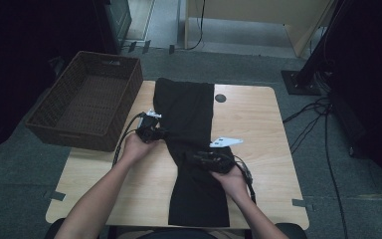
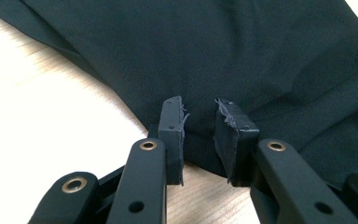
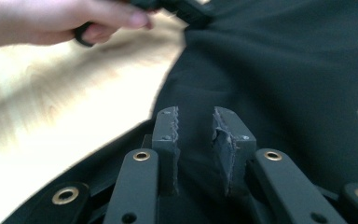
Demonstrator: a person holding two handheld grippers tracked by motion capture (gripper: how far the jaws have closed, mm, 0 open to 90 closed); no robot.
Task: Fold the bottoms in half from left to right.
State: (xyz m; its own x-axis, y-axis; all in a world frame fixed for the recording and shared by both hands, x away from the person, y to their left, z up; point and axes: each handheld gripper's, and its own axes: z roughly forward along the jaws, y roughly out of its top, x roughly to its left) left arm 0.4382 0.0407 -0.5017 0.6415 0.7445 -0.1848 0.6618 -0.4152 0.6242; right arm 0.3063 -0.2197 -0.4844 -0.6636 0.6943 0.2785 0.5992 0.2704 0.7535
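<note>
While both forearms are reaching in from the bottom of the frame, the left tongs (image 1: 155,133) are gaping slightly at the left edge of the black trousers (image 1: 191,124) lying mid-frame on the wooden table (image 1: 263,129). The right tongs (image 1: 199,159), also slightly parted, are hovering over the cloth, gripping nothing. A wicker basket (image 1: 87,99) is sitting upper left, over grey carpet.

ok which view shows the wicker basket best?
The high view: the wicker basket sits whole at the table's left edge, its inside visible. The left gripper view and right gripper view look along their fingers at the black garment and the tabletop, so they add nothing on it.
</note>
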